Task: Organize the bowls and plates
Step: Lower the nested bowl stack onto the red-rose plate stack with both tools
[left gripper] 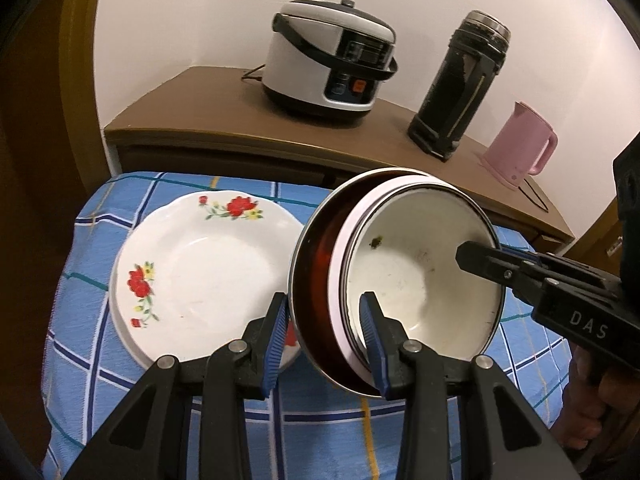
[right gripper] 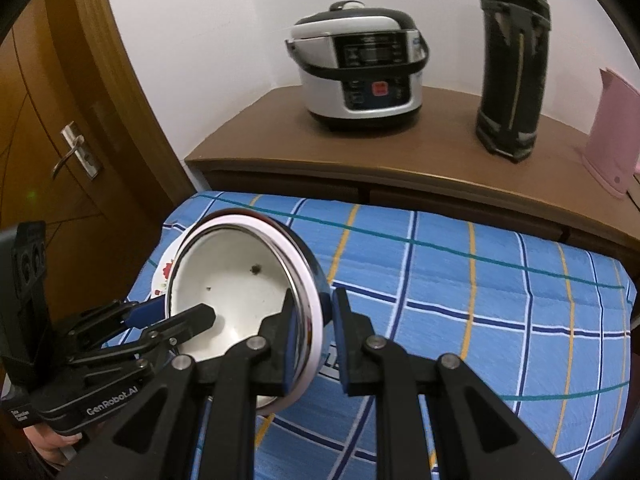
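Gripping opposite rims of the nested bowls (left gripper: 416,280), the left gripper (left gripper: 326,320) and right gripper (right gripper: 312,316) hold the stack tilted above the checked cloth (right gripper: 480,280), mouth facing the cameras, beside the flowered plate (left gripper: 200,272) at the cloth's left edge.

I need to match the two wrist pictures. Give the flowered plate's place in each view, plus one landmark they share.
Left wrist: the plate lies in full view left of centre on the blue cloth, left of the tilted bowls.
Right wrist: only a sliver of the plate shows at centre left, behind the bowls.
Shared landmark: the rice cooker on the wooden cabinet behind.
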Demonstrator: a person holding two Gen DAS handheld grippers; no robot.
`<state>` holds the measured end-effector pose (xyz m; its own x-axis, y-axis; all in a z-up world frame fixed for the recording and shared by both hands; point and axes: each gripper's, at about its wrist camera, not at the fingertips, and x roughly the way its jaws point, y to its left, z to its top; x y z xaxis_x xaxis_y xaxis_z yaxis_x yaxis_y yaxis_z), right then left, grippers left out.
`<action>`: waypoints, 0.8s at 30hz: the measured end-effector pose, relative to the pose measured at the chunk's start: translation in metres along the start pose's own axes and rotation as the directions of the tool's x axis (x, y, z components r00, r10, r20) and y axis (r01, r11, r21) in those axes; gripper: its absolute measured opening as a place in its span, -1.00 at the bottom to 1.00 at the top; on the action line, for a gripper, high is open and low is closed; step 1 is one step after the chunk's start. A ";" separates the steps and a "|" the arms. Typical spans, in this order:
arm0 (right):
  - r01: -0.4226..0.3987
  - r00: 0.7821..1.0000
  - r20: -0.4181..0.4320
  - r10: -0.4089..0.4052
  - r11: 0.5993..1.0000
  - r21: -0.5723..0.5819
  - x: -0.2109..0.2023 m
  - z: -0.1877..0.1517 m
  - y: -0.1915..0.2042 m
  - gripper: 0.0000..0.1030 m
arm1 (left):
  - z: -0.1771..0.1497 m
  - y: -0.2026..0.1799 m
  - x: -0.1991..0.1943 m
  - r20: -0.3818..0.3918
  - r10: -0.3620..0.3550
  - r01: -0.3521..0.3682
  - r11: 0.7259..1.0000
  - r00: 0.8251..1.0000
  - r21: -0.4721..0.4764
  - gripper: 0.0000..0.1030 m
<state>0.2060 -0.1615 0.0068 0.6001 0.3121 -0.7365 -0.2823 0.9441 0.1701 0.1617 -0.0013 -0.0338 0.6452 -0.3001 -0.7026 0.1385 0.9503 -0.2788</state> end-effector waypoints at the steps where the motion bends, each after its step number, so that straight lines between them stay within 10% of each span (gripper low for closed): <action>1: -0.001 1.000 -0.001 0.001 1.000 -0.005 0.001 0.001 0.002 -0.68 | -0.001 0.002 0.000 0.000 0.003 -0.003 1.000 1.000 -0.002 -0.24; 24: -0.022 0.998 -0.053 0.016 0.993 -0.119 0.038 0.024 0.051 -0.65 | 0.002 0.047 -0.002 -0.011 0.076 -0.076 0.996 0.997 -0.044 -0.24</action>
<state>0.2322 -0.0990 0.0034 0.5552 0.3212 -0.7672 -0.3826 0.9177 0.1074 0.1689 0.0438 -0.0441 0.6456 -0.2279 -0.7288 0.0553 0.9659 -0.2530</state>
